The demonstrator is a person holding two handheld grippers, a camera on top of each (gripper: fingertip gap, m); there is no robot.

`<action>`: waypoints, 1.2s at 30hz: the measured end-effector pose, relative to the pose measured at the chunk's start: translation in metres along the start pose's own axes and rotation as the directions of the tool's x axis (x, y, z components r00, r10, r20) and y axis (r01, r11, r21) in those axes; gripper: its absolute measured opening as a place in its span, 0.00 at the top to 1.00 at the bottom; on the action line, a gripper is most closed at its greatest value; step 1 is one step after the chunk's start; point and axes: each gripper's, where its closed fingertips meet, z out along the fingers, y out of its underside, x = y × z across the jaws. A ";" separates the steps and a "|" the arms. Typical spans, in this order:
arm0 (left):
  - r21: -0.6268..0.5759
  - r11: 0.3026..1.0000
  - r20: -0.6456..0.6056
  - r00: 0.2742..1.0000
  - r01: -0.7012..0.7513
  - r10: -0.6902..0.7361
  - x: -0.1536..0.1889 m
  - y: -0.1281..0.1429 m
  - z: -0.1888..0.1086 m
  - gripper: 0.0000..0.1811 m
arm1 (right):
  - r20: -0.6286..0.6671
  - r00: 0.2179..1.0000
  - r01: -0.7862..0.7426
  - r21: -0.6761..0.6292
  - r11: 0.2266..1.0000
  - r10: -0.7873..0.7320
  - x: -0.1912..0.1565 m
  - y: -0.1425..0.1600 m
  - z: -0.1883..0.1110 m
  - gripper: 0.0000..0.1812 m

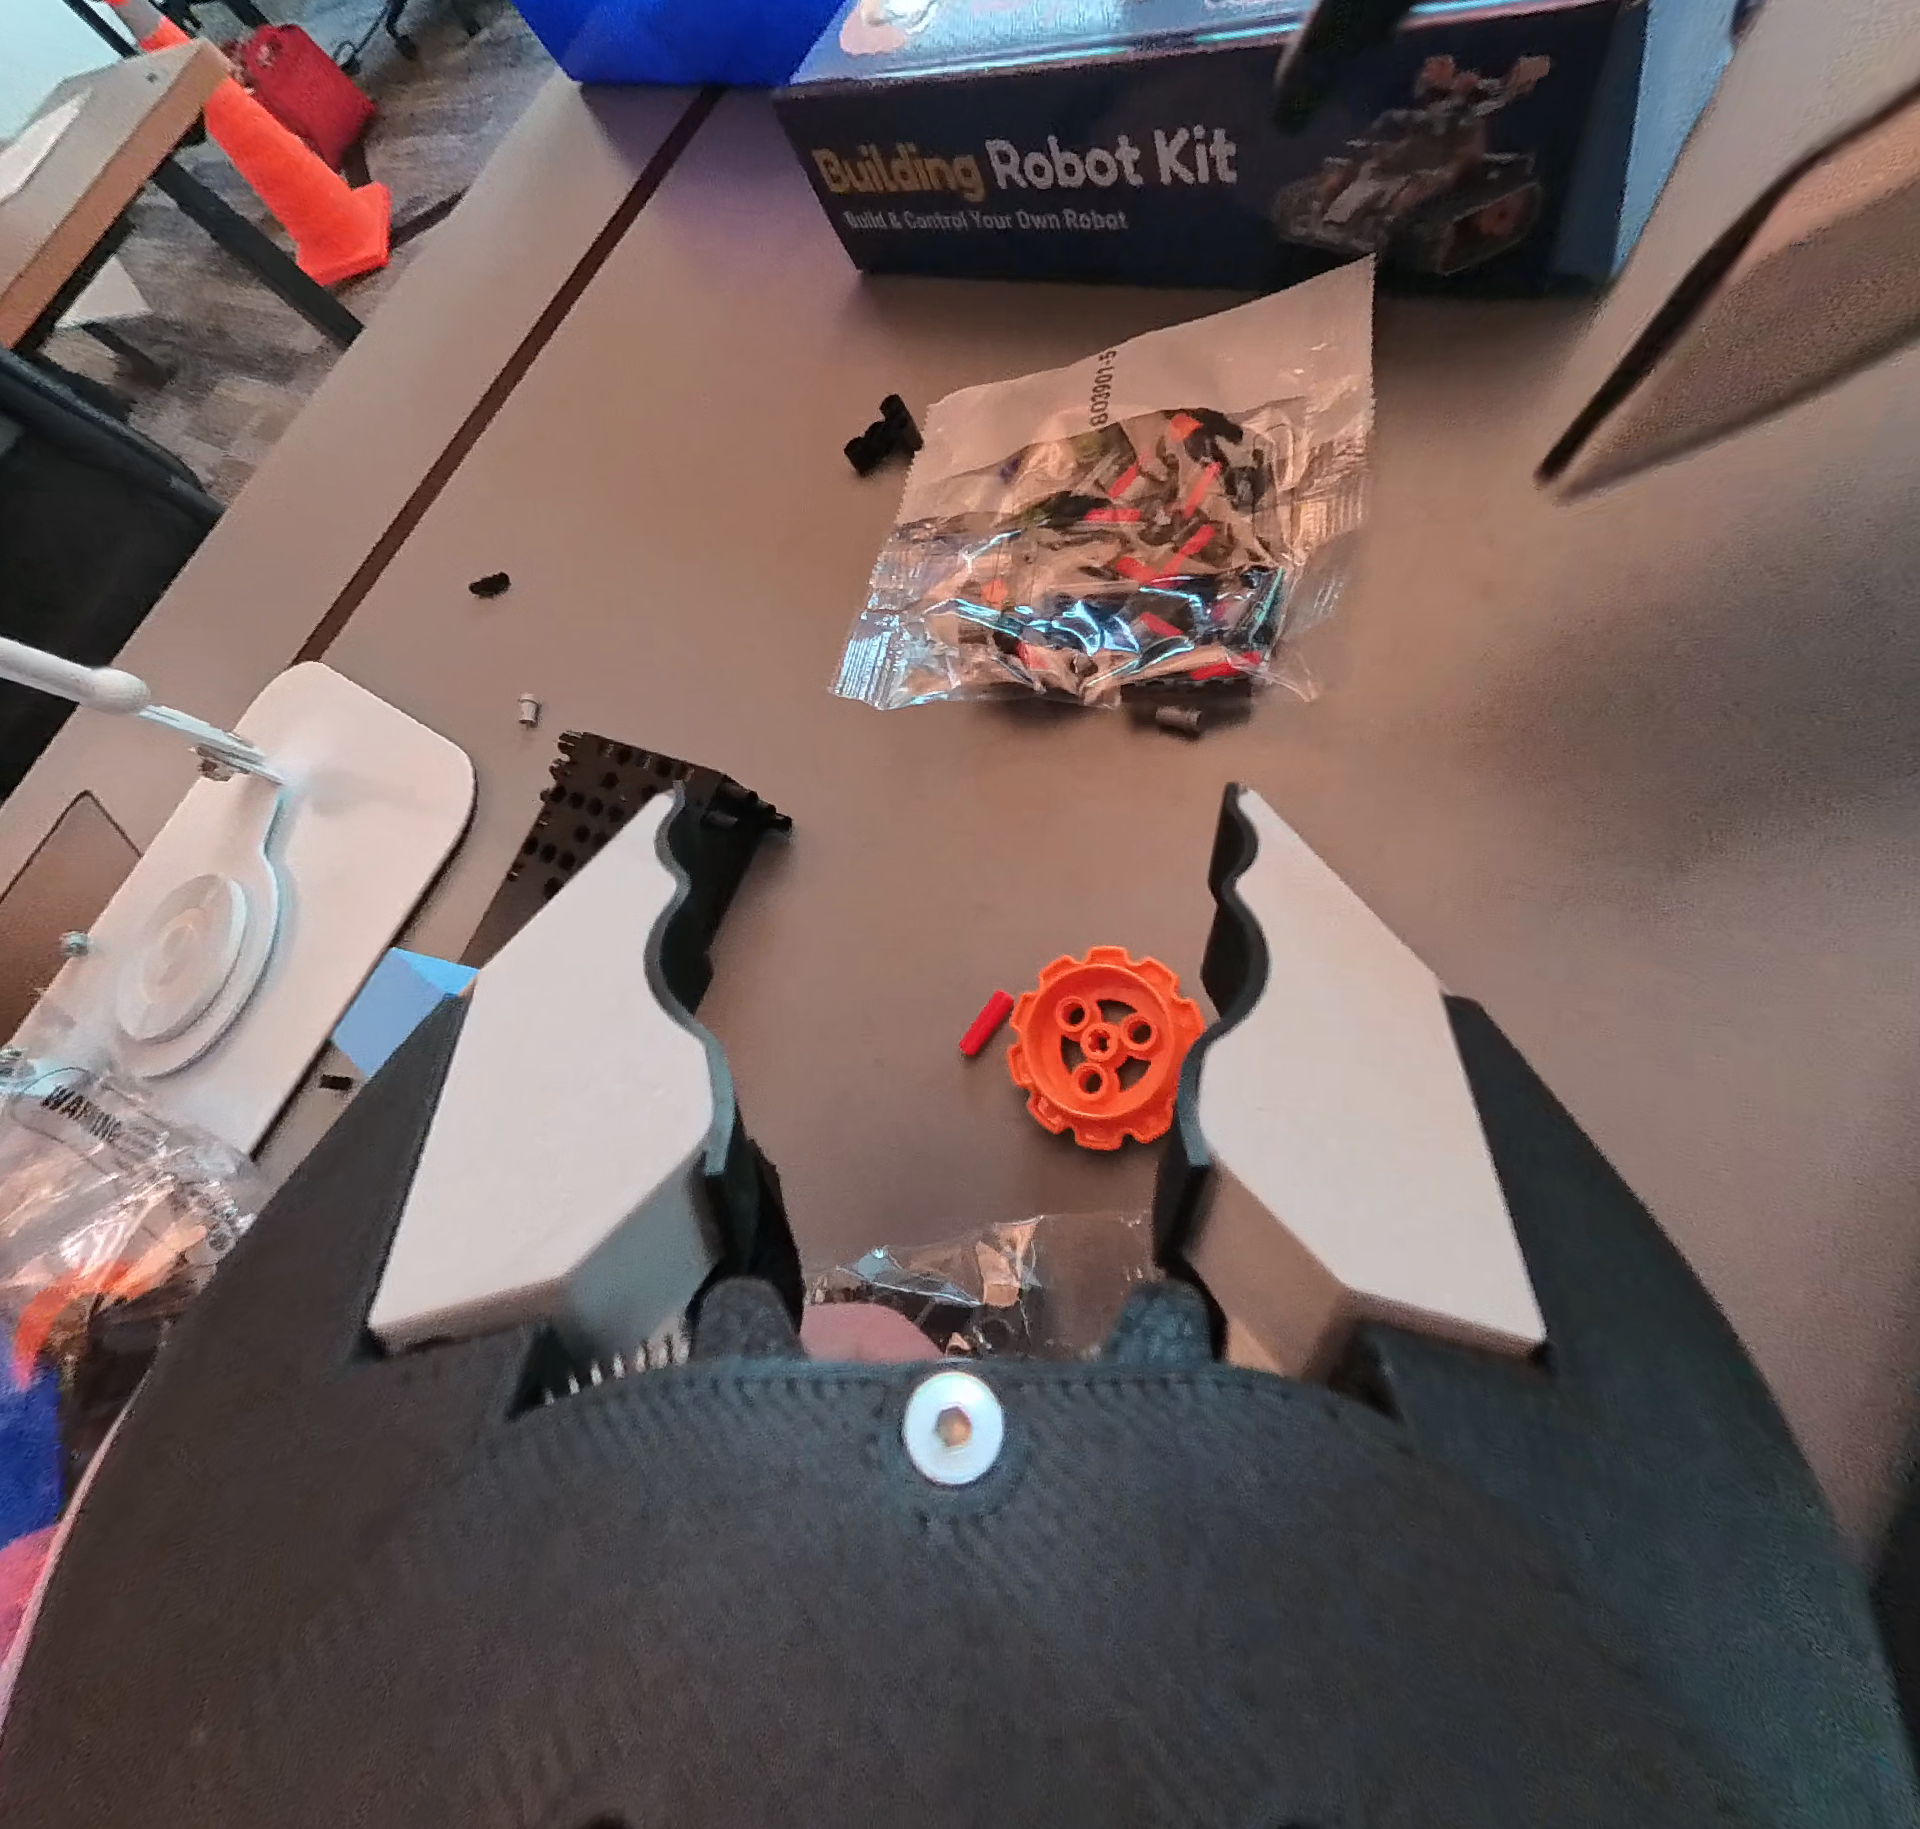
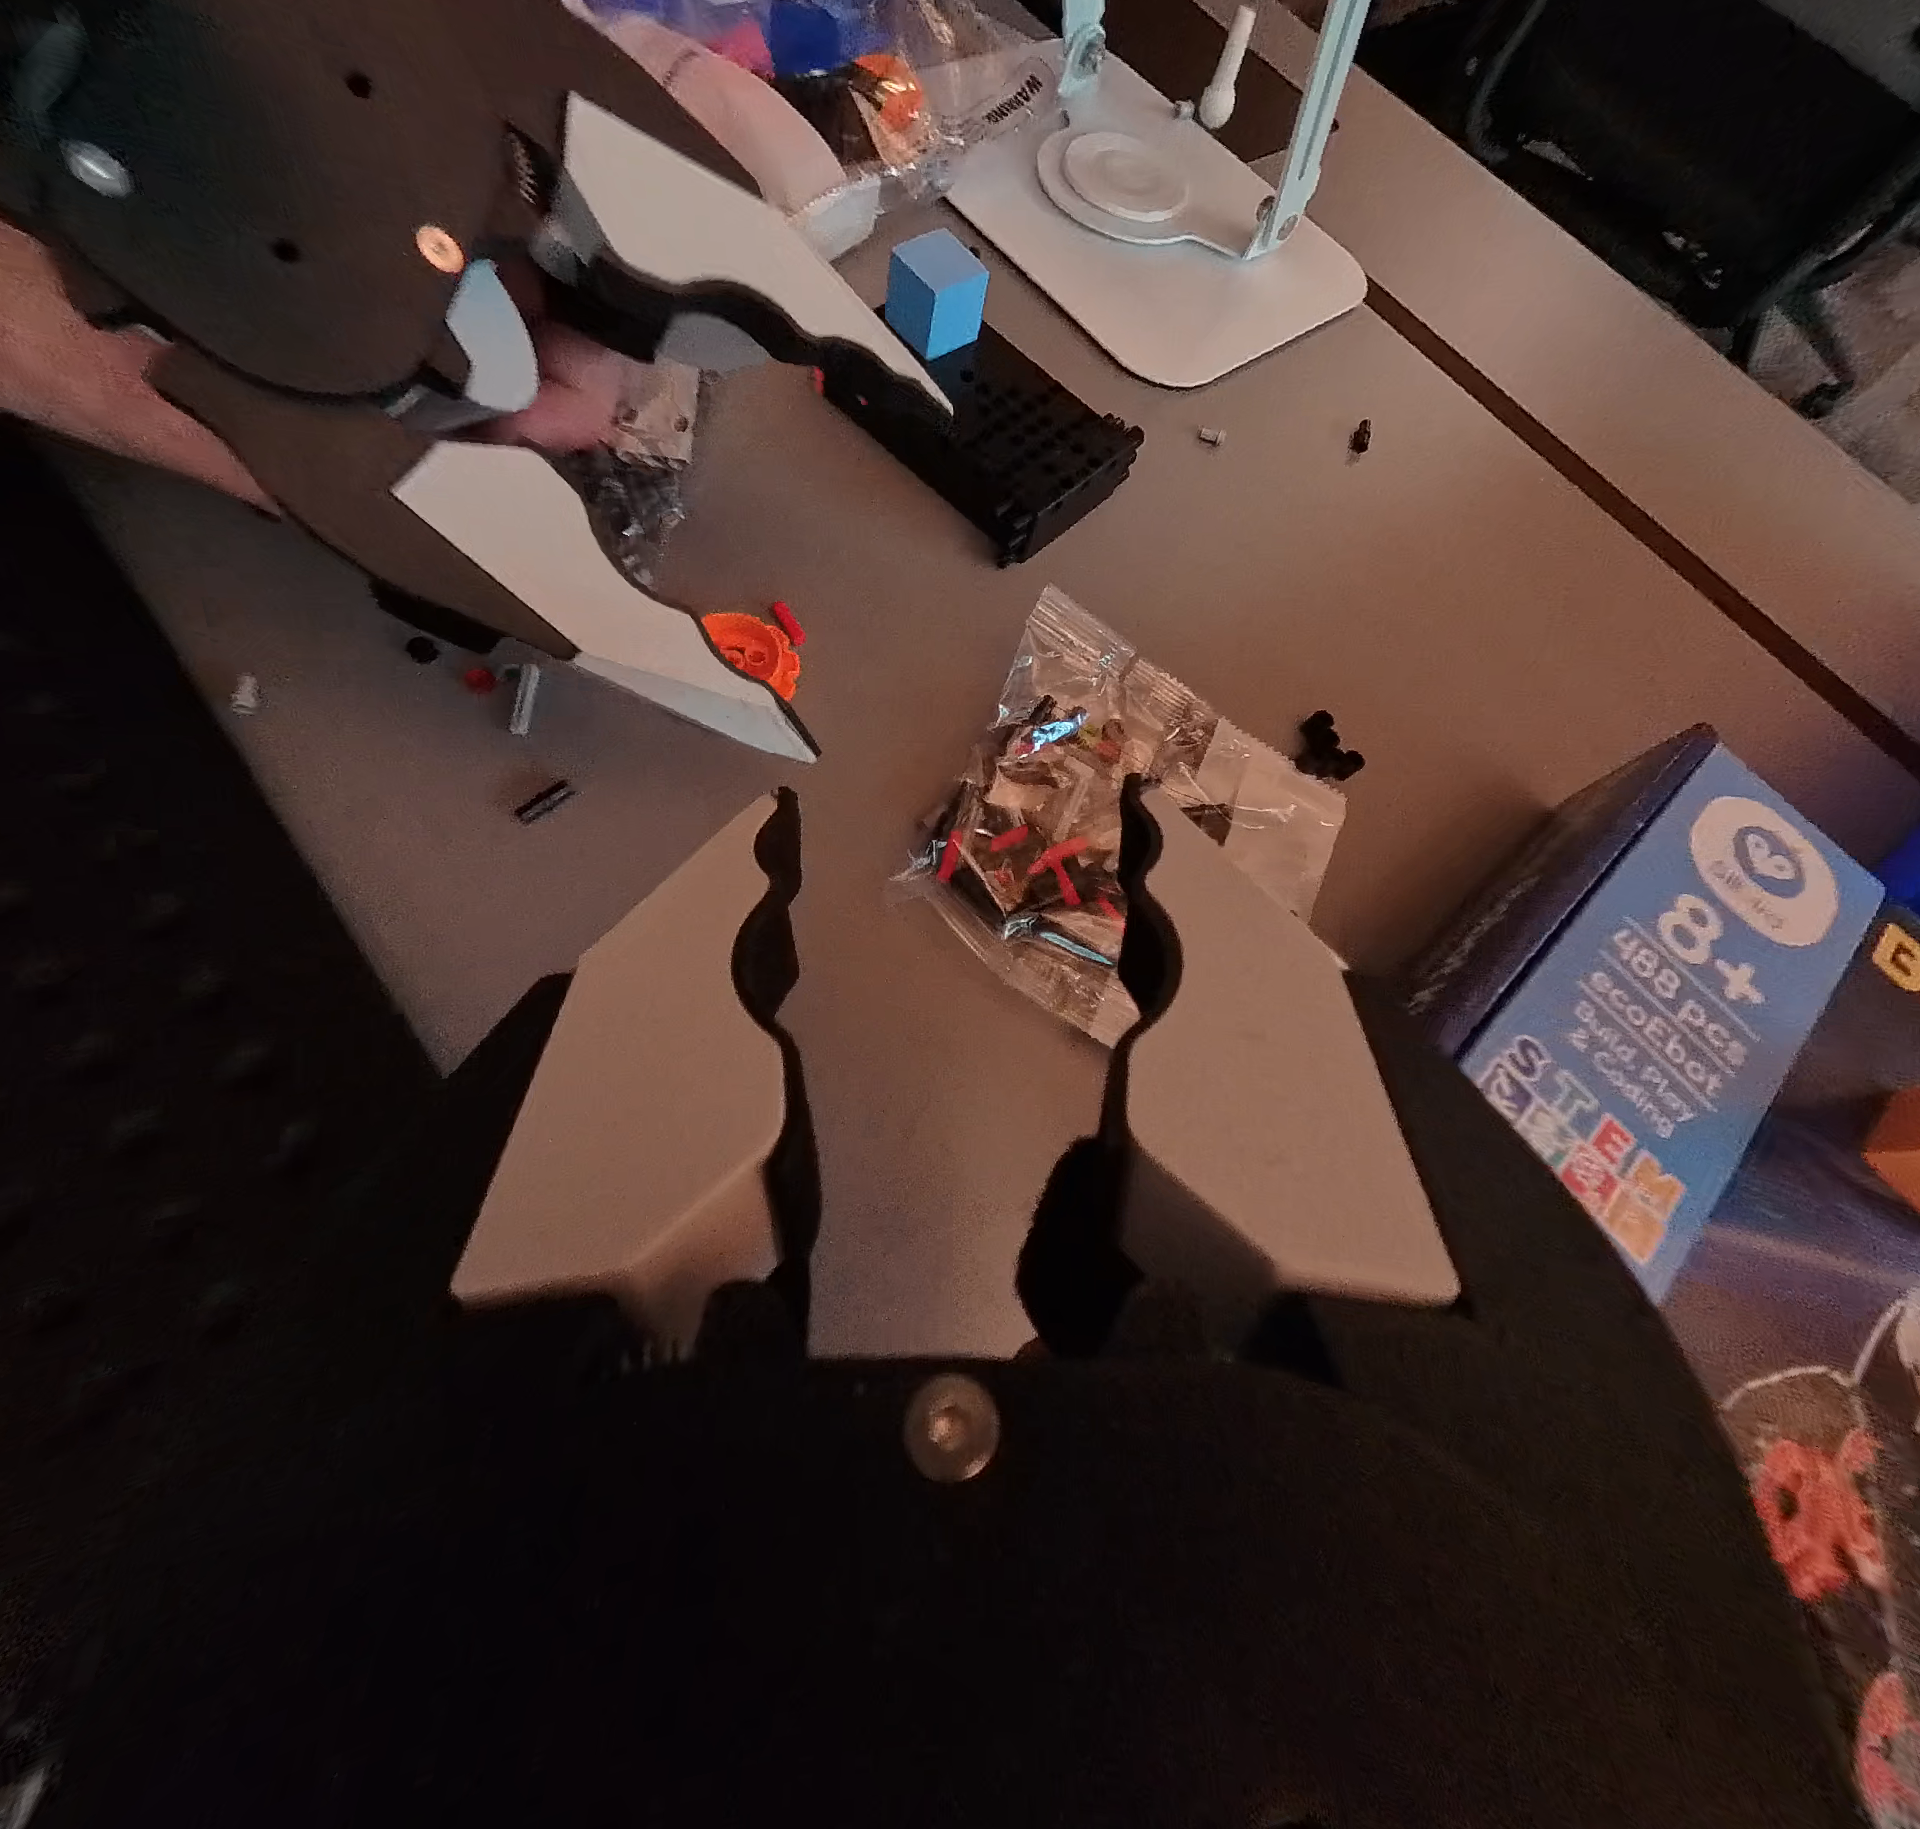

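My left gripper is open and empty above the brown table. An orange toothed wheel lies flat just inside its right finger, with a small red pin beside it. My right gripper is open and empty, hovering over a clear bag of black and red parts. That bag also shows in the left wrist view. In the right wrist view the left gripper is at upper left, over the wheel. A right finger shows at upper right of the left wrist view.
A dark blue kit box stands at the far side; its blue end is right of my right gripper. A black perforated block, a blue cube, a white lamp base, another parts bag and small loose pieces lie around. It is some 5 cm from my left tips to the orange toothed wheel. The small red pin sits 6 cm or so from the ends of my left fingers. It turns up in the right wrist view as well.
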 end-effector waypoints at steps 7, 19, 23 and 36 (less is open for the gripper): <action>0.024 0.990 -0.004 0.990 -0.138 0.138 0.029 -0.014 -0.002 0.46 | -0.111 0.994 -0.012 0.043 0.999 0.017 0.003 0.029 0.017 0.65; 0.052 0.985 -0.040 0.985 -0.164 0.166 0.043 -0.022 0.001 0.48 | -0.183 0.979 -0.065 0.121 0.991 0.086 0.029 0.038 0.018 0.68; 0.128 0.954 -0.014 0.961 -0.273 0.277 0.056 -0.036 -0.003 0.52 | -0.201 0.973 -0.082 0.175 0.981 0.117 0.037 0.034 0.011 0.69; 0.214 0.861 0.006 0.882 -0.461 0.470 0.110 -0.053 -0.008 0.53 | -0.242 0.945 -0.138 0.314 0.939 0.220 0.057 0.025 -0.014 0.70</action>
